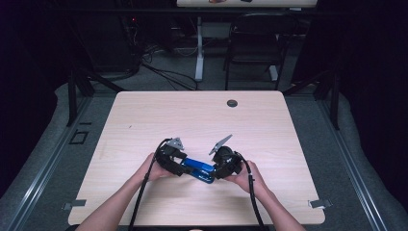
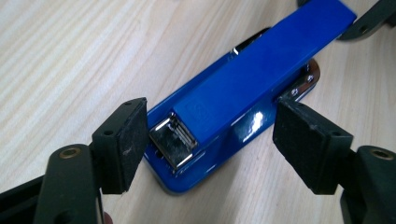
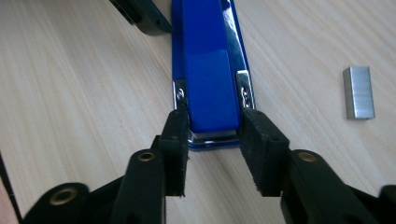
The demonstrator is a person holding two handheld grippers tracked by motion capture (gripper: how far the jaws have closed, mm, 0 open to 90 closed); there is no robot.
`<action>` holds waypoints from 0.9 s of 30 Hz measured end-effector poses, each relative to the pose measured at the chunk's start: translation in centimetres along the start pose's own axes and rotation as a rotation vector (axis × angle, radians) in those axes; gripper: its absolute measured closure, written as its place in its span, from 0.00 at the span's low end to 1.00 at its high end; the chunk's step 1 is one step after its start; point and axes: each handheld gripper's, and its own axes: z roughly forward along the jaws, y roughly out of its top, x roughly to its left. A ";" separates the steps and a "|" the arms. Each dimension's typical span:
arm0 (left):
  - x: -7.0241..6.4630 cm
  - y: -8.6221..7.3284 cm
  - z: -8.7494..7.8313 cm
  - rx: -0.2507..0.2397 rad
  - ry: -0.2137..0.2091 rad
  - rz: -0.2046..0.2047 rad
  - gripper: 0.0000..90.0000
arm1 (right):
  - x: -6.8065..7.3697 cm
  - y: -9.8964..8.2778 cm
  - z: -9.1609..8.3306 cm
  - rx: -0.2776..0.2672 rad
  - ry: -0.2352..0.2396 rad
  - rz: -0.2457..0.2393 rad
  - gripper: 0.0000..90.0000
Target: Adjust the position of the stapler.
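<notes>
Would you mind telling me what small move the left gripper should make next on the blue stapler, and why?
Probably close the left gripper on the front end of the blue stapler. Its pads stand on either side of that end with gaps, while the right gripper already clamps the rear, so the stapler is steadied.

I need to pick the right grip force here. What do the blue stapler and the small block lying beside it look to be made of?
Blue stapler: the top cover looks like matte blue plastic, even in colour with soft highlights; the blue base is glossier, and the bright mirror-like parts at both ends look like chromed steel. Small block: apparently a strip of metal staples, silver-grey with a brushed sheen. Table: pale wood-grain surface, probably laminate.
</notes>
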 end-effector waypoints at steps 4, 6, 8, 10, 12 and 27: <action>-0.2 0.3 0.4 -0.017 -0.013 0.028 0.33 | -0.1 -0.1 0.0 0.007 0.015 0.000 0.72; -0.4 0.4 0.8 -0.017 -0.022 0.035 0.34 | -0.1 -0.1 0.0 0.007 0.014 -0.006 0.72; -0.5 0.5 1.0 0.001 -0.016 0.051 0.34 | -0.2 -0.2 0.0 0.001 0.021 0.001 0.72; -0.5 0.5 1.0 -0.001 -0.022 0.047 0.37 | -0.4 -0.2 -0.1 0.008 0.024 -0.001 0.72; -0.4 0.4 1.0 -0.012 -0.052 0.043 0.39 | -0.4 -0.2 -0.1 0.009 0.023 0.001 0.72; -1.7 0.7 1.3 0.029 0.012 0.052 0.51 | -1.0 -0.5 -0.4 -0.002 -0.032 0.034 0.68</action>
